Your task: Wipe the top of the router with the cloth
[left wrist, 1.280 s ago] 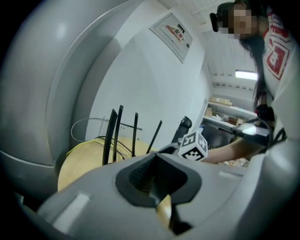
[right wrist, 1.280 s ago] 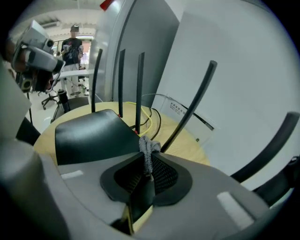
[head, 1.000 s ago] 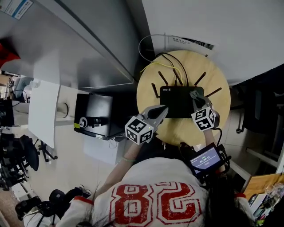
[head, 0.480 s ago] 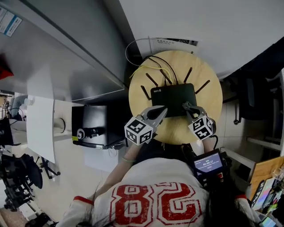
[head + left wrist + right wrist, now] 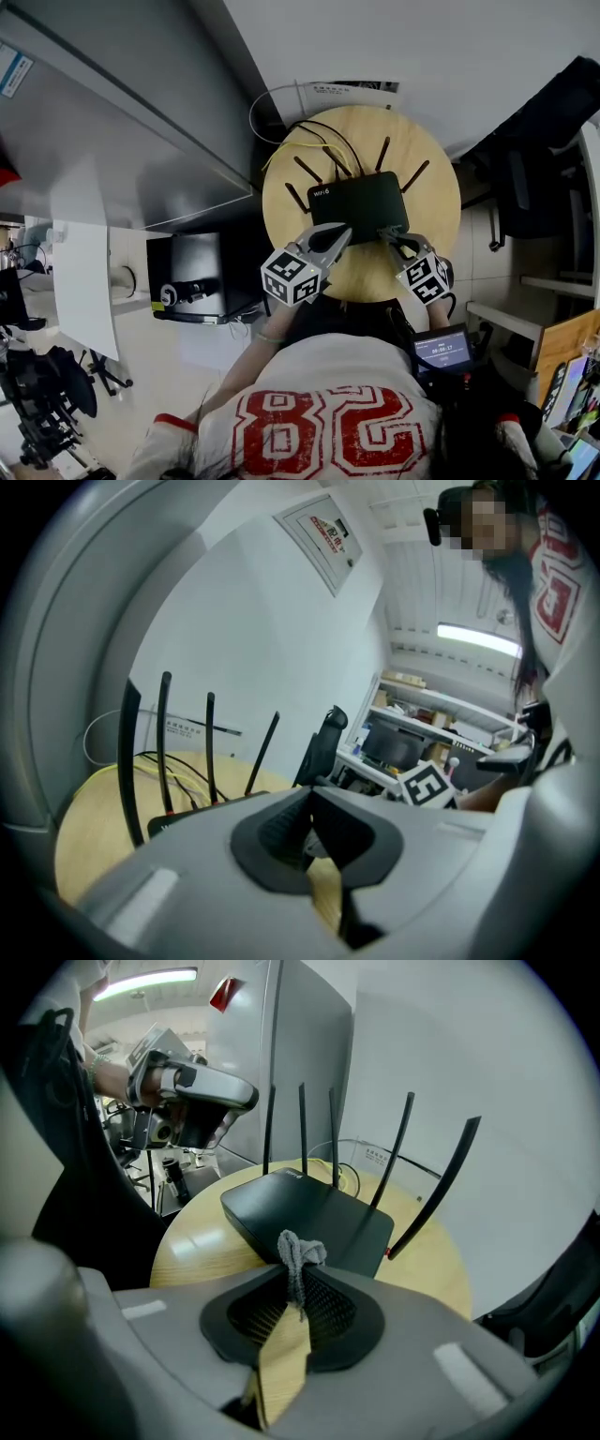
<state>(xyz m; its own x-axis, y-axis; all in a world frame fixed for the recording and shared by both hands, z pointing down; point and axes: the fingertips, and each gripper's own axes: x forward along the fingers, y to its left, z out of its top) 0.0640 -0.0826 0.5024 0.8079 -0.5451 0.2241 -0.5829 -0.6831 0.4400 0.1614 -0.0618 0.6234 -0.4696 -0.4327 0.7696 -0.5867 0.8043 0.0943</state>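
Jaws of the right gripper (image 5: 388, 234) pinch a bunched grey cloth (image 5: 298, 1252) at the near edge of the black router (image 5: 361, 202) on the round counter (image 5: 436, 183). Left gripper (image 5: 341, 231) is clenched empty. Most of the top probably remains to wipe.

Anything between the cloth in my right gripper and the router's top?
Nothing visible. The cloth, pinched in the right gripper, is at the near edge of the router, its top bare ahead. The antennas stand along the far edge; the left gripper sits off at the near left corner.
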